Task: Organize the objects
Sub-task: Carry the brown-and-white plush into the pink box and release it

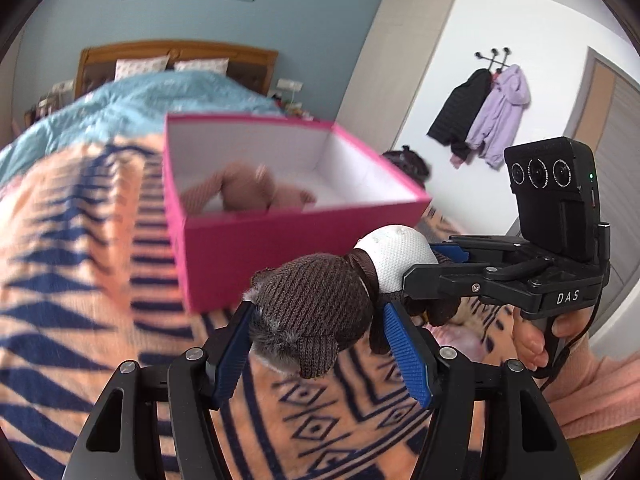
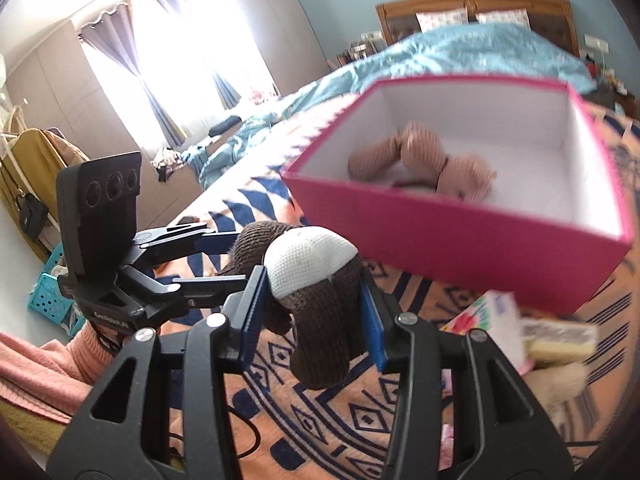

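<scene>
A dark brown knitted doll with a white body [image 1: 320,304] hangs between both grippers above the patterned blanket. My left gripper [image 1: 316,344] is shut on its head. My right gripper [image 2: 312,308] is shut on its white body and legs [image 2: 316,280]; it also shows in the left wrist view [image 1: 432,280]. The left gripper shows in the right wrist view [image 2: 212,260]. An open pink box [image 1: 280,248] stands on the bed just beyond, with a light brown knitted doll [image 1: 248,192] lying inside. The box [image 2: 460,232] and that doll [image 2: 424,160] show in the right wrist view too.
The bed carries an orange and navy patterned blanket [image 1: 80,280] and a blue quilt [image 1: 160,96]. A floral packet [image 2: 496,320] and a pale block [image 2: 560,340] lie on the blanket right of the doll. Coats [image 1: 480,112] hang on the wall. A teal basket [image 2: 52,292] sits on the floor.
</scene>
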`<state>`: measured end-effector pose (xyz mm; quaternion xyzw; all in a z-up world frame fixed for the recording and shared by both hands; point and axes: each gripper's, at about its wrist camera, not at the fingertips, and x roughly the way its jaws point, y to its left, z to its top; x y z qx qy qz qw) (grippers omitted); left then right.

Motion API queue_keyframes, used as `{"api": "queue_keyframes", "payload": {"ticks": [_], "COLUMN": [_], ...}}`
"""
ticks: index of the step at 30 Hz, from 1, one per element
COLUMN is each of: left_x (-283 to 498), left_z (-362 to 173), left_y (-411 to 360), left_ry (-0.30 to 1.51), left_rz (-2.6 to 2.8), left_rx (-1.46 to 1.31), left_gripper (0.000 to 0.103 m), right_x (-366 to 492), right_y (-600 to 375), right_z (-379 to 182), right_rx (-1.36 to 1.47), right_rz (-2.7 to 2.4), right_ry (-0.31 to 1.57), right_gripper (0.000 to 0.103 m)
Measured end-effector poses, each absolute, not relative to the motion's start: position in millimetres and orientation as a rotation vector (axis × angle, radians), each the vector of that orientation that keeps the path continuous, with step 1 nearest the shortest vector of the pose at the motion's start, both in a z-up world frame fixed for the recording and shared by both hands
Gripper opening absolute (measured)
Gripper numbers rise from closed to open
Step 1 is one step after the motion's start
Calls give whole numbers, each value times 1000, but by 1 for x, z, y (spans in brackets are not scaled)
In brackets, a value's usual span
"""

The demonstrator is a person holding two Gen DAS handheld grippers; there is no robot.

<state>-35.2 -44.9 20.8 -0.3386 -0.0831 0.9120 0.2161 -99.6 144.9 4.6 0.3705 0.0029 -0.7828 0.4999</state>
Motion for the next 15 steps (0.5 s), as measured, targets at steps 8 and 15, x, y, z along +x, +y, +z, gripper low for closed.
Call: {"api": "queue_keyframes", "payload": {"ticks": [8, 15], "left_x": [-71, -131], "left_z": [79, 99], "left_y": [-39, -55], "left_ry": [-130, -167], "left_rz": [2605, 2660], "left_rx": [-808, -821], "left_gripper": [66, 66], "right_x": [-122, -184], "right_y": [142, 124], "right_z": [58, 80], "right_rx": [734, 717], "right_rz": [-1956, -1961], "right_ry": [30, 14], "right_gripper": [46, 46]}}
